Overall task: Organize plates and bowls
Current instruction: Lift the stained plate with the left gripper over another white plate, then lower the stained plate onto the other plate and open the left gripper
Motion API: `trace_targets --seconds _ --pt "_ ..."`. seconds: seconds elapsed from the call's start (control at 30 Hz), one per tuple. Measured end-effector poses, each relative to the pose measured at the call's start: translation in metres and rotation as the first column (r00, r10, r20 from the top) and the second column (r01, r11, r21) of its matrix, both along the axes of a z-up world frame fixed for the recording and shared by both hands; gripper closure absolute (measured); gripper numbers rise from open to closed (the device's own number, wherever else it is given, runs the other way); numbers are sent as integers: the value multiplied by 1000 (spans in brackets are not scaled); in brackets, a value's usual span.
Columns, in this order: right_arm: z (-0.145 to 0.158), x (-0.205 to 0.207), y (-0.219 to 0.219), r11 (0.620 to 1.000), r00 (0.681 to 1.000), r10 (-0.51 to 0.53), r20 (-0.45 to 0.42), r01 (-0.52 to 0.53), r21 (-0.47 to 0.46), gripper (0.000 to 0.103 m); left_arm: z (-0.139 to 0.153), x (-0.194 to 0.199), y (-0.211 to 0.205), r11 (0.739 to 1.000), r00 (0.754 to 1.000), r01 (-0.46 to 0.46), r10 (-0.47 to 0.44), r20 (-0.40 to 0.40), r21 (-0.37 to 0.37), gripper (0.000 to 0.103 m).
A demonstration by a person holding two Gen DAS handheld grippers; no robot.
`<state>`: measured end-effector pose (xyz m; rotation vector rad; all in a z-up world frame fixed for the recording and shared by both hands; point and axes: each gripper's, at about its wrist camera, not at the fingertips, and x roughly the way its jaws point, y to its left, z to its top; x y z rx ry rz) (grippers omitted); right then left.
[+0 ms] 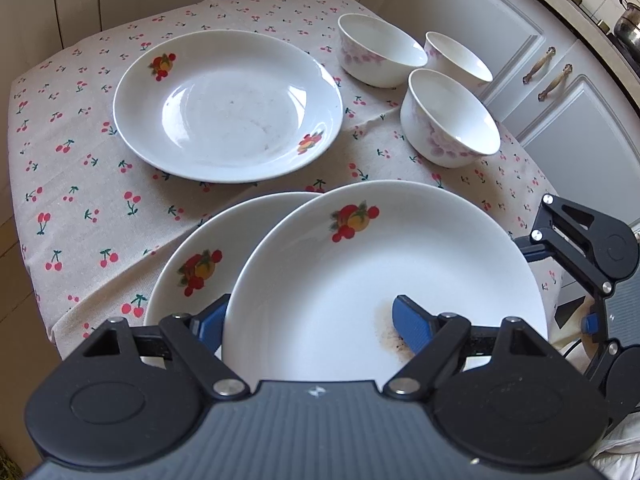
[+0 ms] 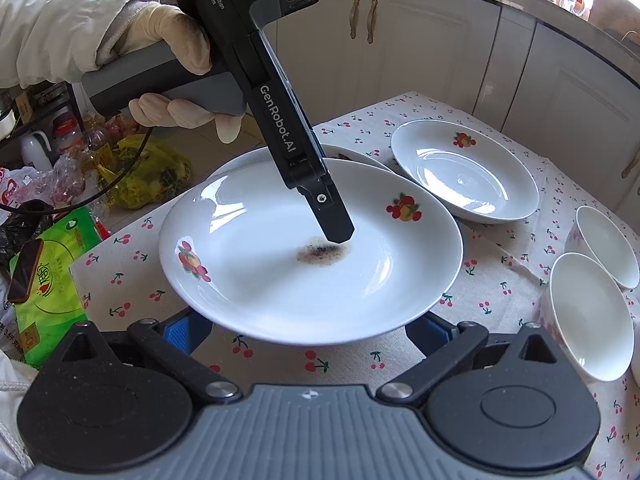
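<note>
Setting: kitchen with white cabinet doors [image 1: 560, 92] behind a table under a cherry-print tablecloth [image 1: 92, 184].
Left gripper [image 1: 312, 326]: clamped on the rim of the stained plate [image 1: 384, 272]; one blue pad [image 1: 410, 322] lies on the plate's inner face beside a brown stain [image 2: 322, 251], the other finger goes under the rim.
Stained plate: white with fruit prints, tilted, its edge over a second plate [image 1: 188, 264] lying beneath and behind it.
Third plate [image 1: 228, 106]: flat on the cloth farther back, apart from the other two.
Bowls: three white bowls with pink flowers, one nearest [image 1: 450, 120], two behind it [image 1: 378, 50] [image 1: 456, 60], close together near the cabinet side.
Right gripper [image 2: 310, 334]: jaws apart, blue pads low on either side of the stained plate's near rim, not pressing it.
Person: a gloved hand [image 2: 176, 48] with a white sleeve holds the left gripper's handle.
Floor side: a green package [image 2: 52, 280] and yellow bags [image 2: 152, 172] beyond the table edge.
</note>
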<state>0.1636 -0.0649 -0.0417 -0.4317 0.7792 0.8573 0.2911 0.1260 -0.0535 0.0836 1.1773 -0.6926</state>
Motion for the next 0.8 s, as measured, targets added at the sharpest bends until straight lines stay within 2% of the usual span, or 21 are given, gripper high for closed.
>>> trace_targets --seconds 0.23,0.63,0.8 --pt "1 0 2 1000 1000 -4 -16 4 1 0 -3 1 -1 1000 1000 -2 2 2 8 19" --pt "3 0 7 1000 1000 -17 -22 17 9 0 -2 0 -2 998 998 20 -23 50 68 19" --pt "4 -1 7 1000 1000 -18 -13 18 5 0 -1 -1 3 998 998 6 -10 56 61 19"
